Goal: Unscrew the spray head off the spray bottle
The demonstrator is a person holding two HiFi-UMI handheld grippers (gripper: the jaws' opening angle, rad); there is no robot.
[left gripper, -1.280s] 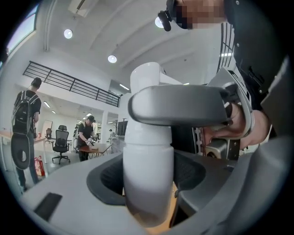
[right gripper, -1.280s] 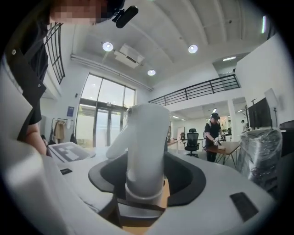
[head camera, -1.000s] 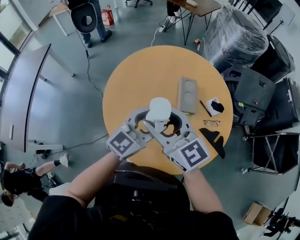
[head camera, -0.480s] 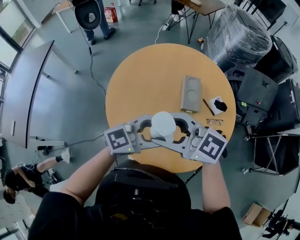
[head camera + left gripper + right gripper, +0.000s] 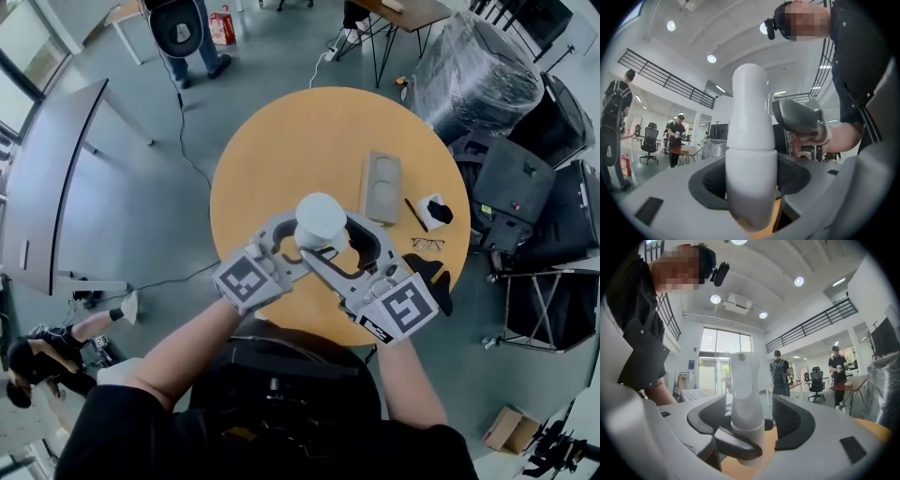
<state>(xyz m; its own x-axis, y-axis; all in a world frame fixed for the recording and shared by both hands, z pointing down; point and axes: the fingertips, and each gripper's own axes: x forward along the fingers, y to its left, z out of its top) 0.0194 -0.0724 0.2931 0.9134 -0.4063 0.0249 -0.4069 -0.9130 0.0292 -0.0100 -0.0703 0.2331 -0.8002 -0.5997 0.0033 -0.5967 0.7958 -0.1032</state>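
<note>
One white spray bottle (image 5: 321, 217) at centre frame, over the round tabletop (image 5: 281, 141). Two claws at it:
- Left claw (image 5: 751, 197) is clenched on the bottle body.
- Right claw (image 5: 757, 420) is released, jaws just opening, with the one spray head (image 5: 742, 376) between them.

One grey tray (image 5: 380, 187) lies to the right.

A round orange bench (image 5: 281, 141) carries a grey tray (image 5: 381, 187) with two round recesses. Just right of the tray lies a thin black pen (image 5: 412, 216), and beyond that a small white-and-black object (image 5: 433, 211). A pair of glasses (image 5: 425, 245) lies toward the bench's near edge, right of the tray. Well up-right of the tray, off the bench, stands a plastic-wrapped bundle (image 5: 473, 70).
</note>
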